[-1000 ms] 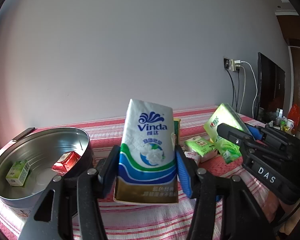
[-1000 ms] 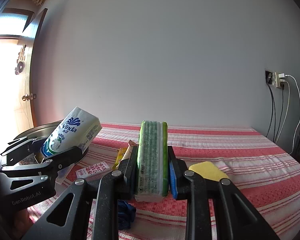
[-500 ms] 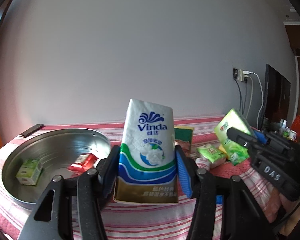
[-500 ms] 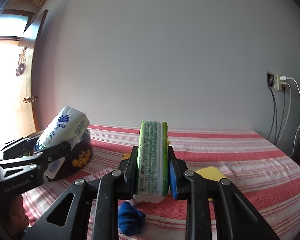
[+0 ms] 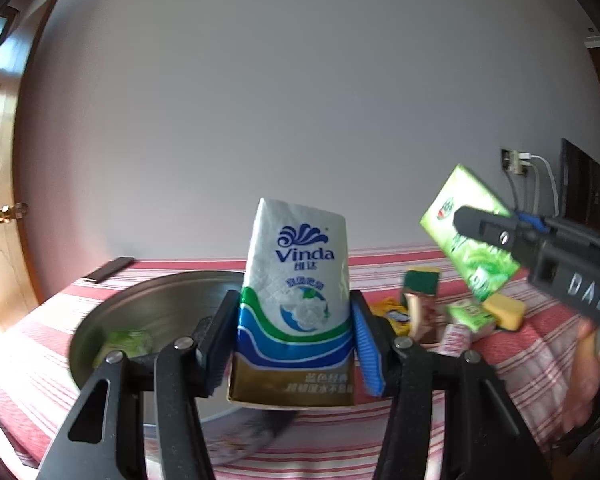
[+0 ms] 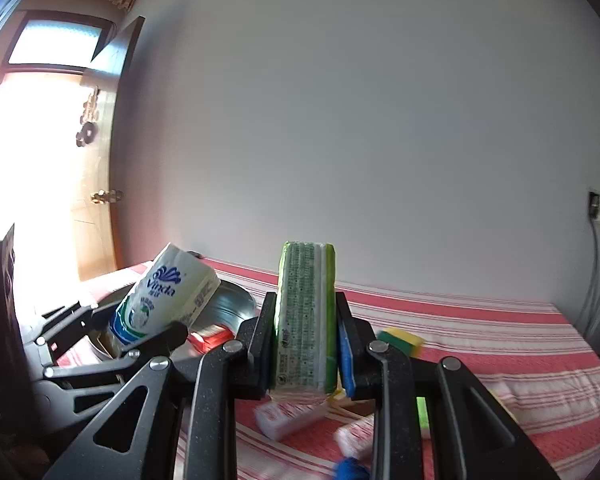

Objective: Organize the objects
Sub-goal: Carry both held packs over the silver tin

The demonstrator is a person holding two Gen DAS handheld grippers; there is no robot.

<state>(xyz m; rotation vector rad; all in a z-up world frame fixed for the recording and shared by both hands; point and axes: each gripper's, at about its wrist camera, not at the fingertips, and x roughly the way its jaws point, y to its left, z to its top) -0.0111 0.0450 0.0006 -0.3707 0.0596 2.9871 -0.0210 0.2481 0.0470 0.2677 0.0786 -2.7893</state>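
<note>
Two packs held long-axis upright, Vinda tissue pack (image 5: 296, 304), green tissue pack (image 6: 305, 316)

The left hand-held gripper (image 5: 294, 344) is pointing forward, and its two fingers are squeezing something from both sides. Its black arms are spreading out at the bottom of the left wrist view. The right hand-held gripper (image 6: 306, 344) is also pinching something tight between its two fingers. In the left wrist view it is sitting off to the right side, higher up, and tilting. A bit of the person's right hand (image 5: 592, 372) is showing there, blurry, wrapping around the handle.
</note>
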